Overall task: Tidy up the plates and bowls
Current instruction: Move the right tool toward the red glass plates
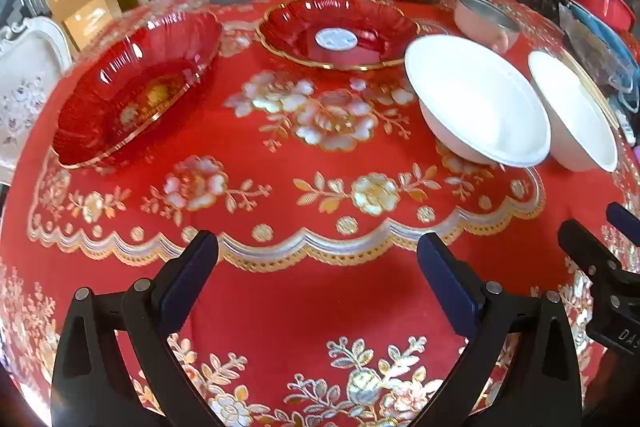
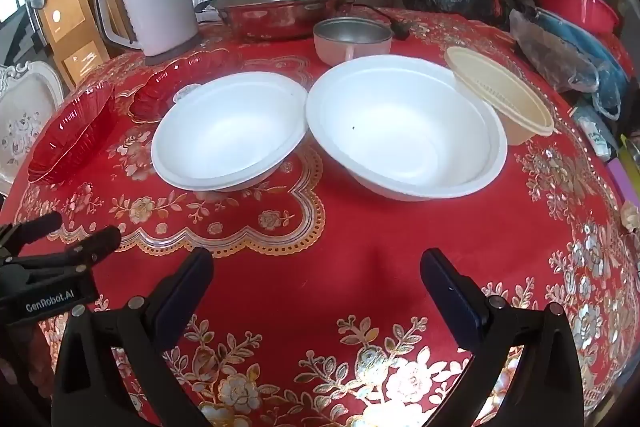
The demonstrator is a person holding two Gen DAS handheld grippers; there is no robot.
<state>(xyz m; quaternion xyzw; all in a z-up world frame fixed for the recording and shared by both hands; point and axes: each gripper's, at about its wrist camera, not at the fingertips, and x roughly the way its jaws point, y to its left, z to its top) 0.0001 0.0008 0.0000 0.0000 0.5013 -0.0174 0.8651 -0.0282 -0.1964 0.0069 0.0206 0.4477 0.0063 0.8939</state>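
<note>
White foam bowls [image 2: 228,131] upright, 2 side by side, red plates [image 1: 132,87] flat

Two black plastic two-finger grippers are seen. The left gripper [image 1: 318,259] is built from broad, curved black arms, each pierced by a triangular cut-out and joined by round silver pivot pins. Its fingers [image 1: 188,275] are faced with dark navy-blue pads. The right gripper [image 2: 316,275] is made the same way: black linkage arms, silver pins, navy pads on the fingers [image 2: 452,295]. In the right wrist view, white lettering reading "GenRobot.AI" is printed on the black body of the left gripper. Small silver screws are set along its slender black links.
</note>
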